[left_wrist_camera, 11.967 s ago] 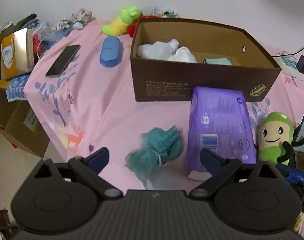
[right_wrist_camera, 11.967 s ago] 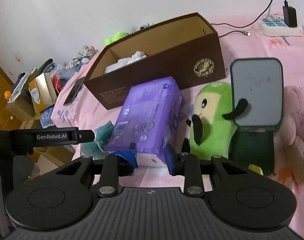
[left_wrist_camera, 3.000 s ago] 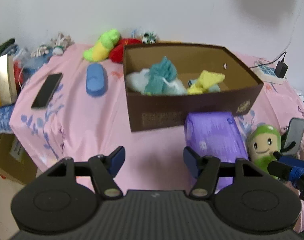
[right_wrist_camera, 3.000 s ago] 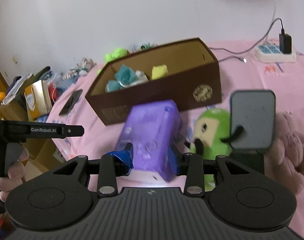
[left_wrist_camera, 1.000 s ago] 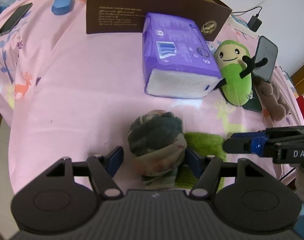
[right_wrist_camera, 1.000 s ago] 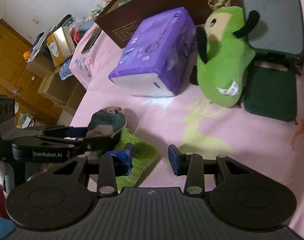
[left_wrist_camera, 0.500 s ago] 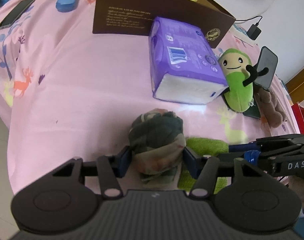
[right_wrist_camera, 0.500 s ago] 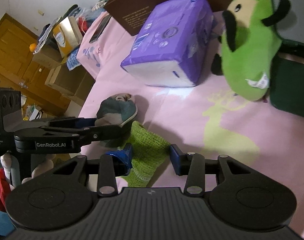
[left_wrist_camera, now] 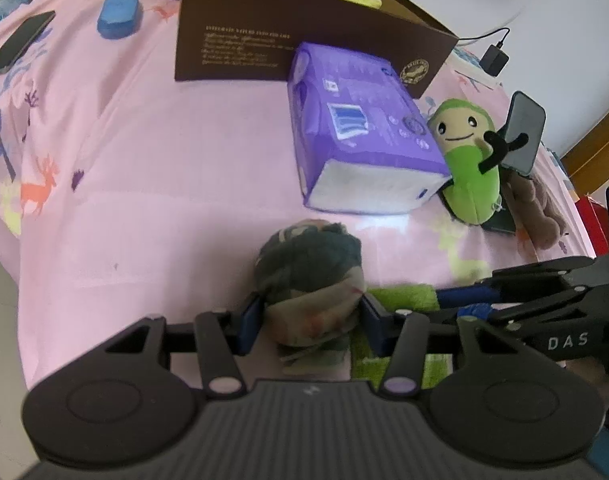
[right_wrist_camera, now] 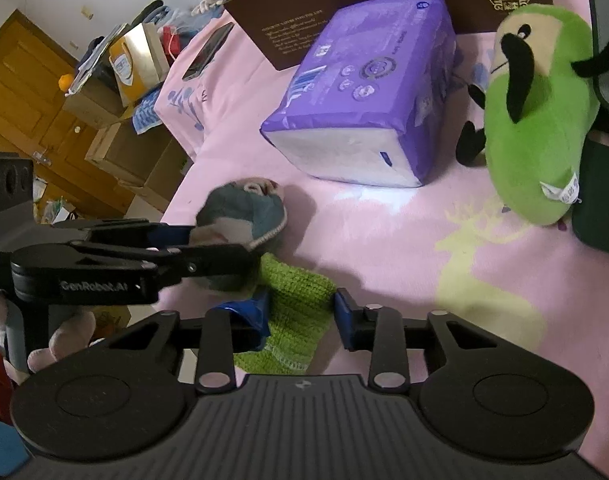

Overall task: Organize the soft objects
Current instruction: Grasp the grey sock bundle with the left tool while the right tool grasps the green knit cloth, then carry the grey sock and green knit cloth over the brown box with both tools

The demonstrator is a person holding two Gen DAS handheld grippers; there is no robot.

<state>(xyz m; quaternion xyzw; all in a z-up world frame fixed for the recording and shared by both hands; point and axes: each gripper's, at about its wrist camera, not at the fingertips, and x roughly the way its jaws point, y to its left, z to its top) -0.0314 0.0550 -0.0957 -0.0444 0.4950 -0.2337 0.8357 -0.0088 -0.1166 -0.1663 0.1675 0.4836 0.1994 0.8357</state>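
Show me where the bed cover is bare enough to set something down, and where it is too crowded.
The widest bare patch of pink cover lies left of the purple pack, in front of the brown box. A smaller bare strip runs below the green plush. It is crowded around the camouflage bundle and green cloth, where both grippers work.

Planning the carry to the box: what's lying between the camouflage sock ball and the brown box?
Left wrist view: the purple tissue pack partly, bare pink sheet otherwise.
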